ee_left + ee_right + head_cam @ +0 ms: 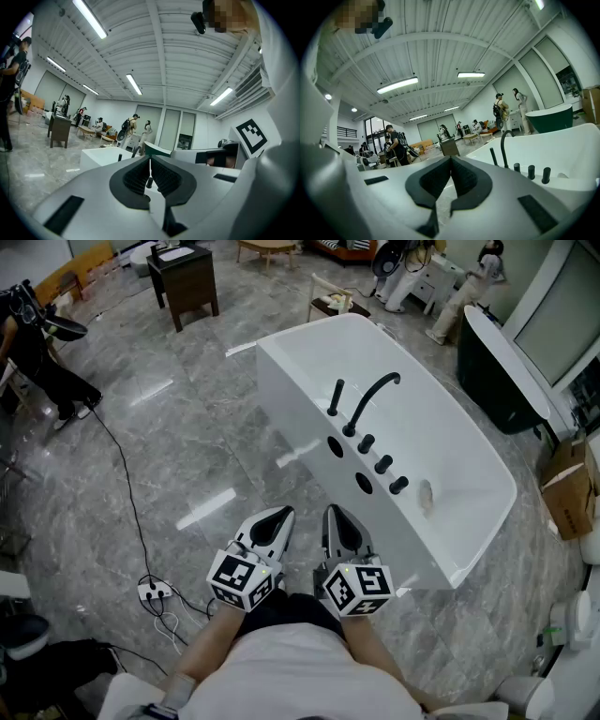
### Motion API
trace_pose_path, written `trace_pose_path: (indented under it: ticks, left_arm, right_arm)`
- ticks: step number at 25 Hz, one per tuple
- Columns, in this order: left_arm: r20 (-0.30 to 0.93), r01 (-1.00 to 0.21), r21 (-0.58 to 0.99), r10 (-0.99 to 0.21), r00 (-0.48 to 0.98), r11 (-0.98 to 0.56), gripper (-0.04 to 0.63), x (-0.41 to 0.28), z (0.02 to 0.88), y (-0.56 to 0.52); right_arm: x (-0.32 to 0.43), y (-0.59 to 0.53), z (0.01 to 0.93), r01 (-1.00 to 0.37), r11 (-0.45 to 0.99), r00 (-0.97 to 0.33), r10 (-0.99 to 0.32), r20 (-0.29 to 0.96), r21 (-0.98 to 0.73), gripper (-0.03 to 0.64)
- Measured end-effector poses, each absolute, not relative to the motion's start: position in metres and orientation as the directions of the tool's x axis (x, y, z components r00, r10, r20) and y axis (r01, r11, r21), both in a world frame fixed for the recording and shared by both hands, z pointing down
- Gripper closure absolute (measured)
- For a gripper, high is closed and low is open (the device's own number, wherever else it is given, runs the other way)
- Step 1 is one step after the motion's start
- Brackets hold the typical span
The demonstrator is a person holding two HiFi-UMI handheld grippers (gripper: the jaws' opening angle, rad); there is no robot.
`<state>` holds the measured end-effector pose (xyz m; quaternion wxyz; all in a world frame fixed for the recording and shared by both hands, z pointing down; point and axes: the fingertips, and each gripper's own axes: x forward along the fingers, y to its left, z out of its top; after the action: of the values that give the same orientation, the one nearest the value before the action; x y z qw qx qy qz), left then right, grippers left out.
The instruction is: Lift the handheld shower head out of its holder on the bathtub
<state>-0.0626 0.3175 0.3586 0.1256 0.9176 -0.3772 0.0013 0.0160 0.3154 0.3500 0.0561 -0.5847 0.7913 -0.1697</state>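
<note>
A white bathtub (pixel 281 381) stands ahead of me on the grey marble floor. On its near rim the black handheld shower head (pixel 335 397) stands upright in its holder, beside a curved black spout (pixel 375 395) and three black knobs (pixel 382 463). My left gripper (pixel 278 518) and right gripper (pixel 337 518) hang side by side short of the tub, both shut and empty. The right gripper view shows the shower head (pixel 492 156) and spout (pixel 504 145) beyond the shut right gripper (pixel 451 159). In the left gripper view the shower head (pixel 120 157) is small and far beyond the left gripper (pixel 150 161).
A dark tub (pixel 497 362) and a cardboard box (pixel 567 488) stand to the right. A cable with a power strip (pixel 155 592) lies on the floor at the left. A dark wooden cabinet (pixel 187 277) is at the back, and a person (pixel 37 352) stands far left.
</note>
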Motion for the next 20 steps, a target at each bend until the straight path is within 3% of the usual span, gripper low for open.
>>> trace_pose_path:
  ticks: [20]
  left_arm:
    - [0.131,-0.666,0.230,-0.655,0.744,-0.710,0.582,-0.064,0.367,0.311]
  right_arm:
    - [0.006,0.307,0.347,-0.890,0.291,-0.337,-0.938,0.078,-0.351,0.600]
